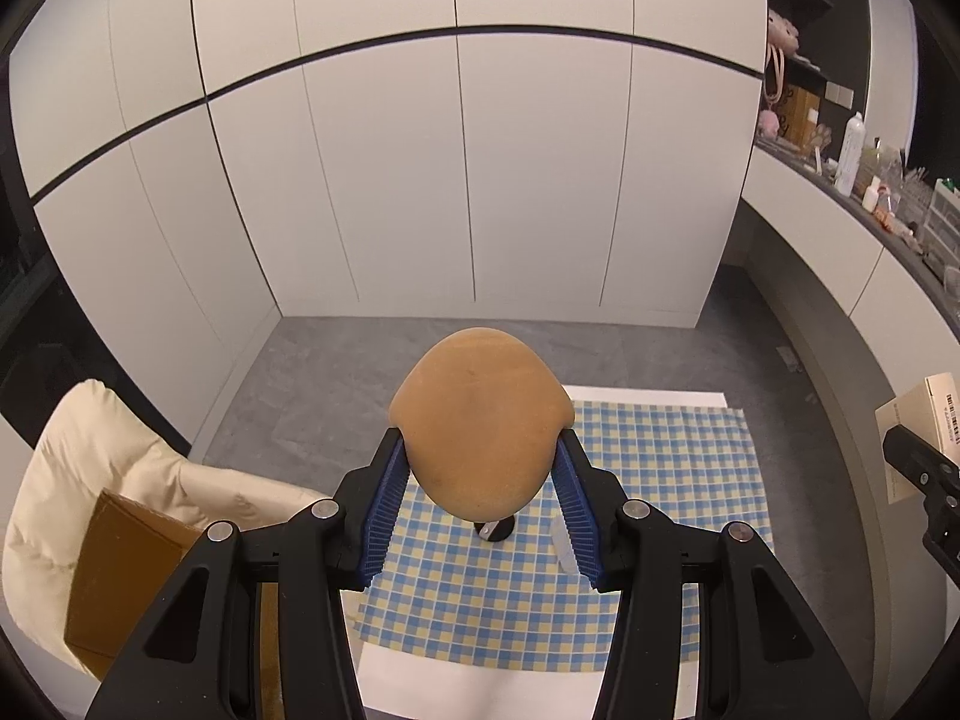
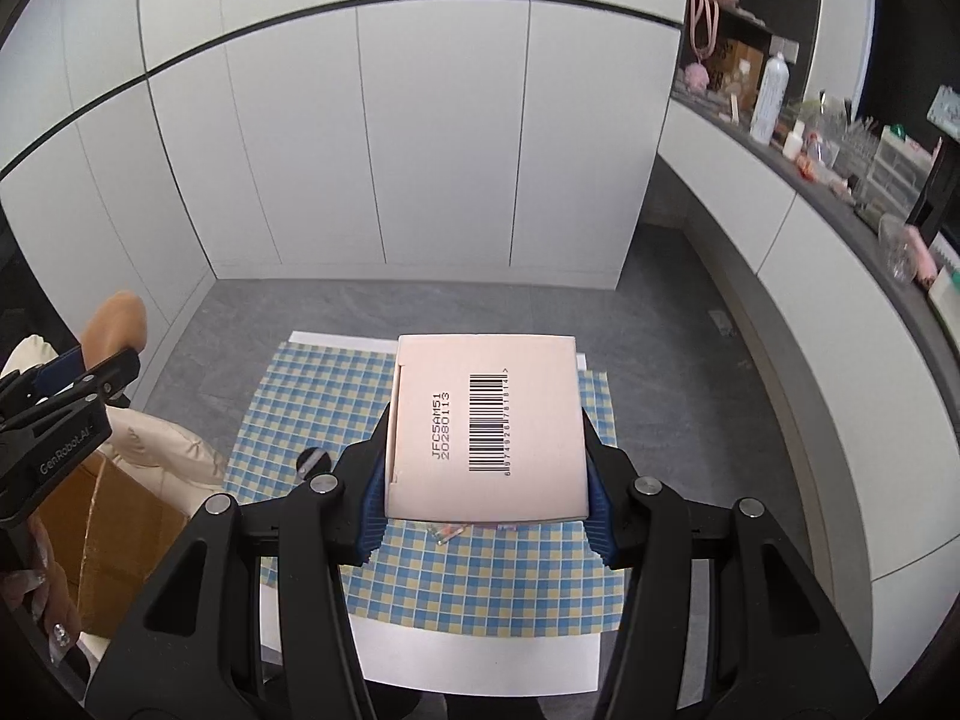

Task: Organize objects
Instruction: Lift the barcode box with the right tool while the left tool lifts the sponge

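Note:
My left gripper (image 1: 480, 441) is shut on a tan egg-shaped object (image 1: 480, 420), its blue pads pressing on both sides, high above a blue-and-yellow checked cloth (image 1: 660, 480). My right gripper (image 2: 487, 420) is shut on a pale pink box (image 2: 486, 420) with a barcode on top, held over the same cloth (image 2: 288, 408). In the right wrist view the left gripper (image 2: 78, 378) and its tan object (image 2: 117, 324) show at the left edge. A small black round item (image 1: 495, 531) and a clear piece (image 1: 561, 546) lie on the cloth below.
An open brown cardboard box (image 1: 126, 570) sits on a cream cushion (image 1: 90, 450) to the left of the cloth. White cabinet doors (image 1: 468, 180) stand behind. A cluttered dark counter (image 2: 840, 192) runs along the right. A hand (image 2: 36, 594) shows at lower left.

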`<state>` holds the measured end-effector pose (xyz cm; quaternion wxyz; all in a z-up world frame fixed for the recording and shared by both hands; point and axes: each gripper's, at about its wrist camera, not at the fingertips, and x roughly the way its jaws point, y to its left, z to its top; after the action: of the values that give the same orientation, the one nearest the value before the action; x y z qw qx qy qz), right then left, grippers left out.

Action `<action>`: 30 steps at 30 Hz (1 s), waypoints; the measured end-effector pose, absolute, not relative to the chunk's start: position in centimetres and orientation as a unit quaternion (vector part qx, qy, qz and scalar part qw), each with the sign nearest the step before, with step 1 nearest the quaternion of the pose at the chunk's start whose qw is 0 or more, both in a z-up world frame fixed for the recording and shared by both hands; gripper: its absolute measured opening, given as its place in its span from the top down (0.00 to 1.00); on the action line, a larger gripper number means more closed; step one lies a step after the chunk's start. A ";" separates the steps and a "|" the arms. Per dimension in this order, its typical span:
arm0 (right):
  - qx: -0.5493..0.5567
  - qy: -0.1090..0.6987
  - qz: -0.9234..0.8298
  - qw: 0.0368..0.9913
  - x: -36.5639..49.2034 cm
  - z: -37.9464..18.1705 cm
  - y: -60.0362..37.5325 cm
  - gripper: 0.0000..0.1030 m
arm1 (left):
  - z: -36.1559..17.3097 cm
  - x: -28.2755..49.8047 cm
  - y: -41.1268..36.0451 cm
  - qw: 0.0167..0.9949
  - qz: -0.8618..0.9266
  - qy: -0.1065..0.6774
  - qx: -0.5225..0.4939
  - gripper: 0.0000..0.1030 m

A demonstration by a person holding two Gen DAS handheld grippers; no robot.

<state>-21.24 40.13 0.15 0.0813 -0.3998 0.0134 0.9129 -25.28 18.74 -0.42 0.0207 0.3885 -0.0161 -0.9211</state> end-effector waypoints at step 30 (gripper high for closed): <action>-0.407 0.007 0.910 0.079 -19.2 1.3 39.4 0.48 | 0.6 -22.0 18.9 0.010 -0.923 -0.013 0.383 0.52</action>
<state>-19.18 39.36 1.26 0.0787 -0.4066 0.0074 0.9102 -21.96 18.86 0.63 0.0101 0.3835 -0.0128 -0.9234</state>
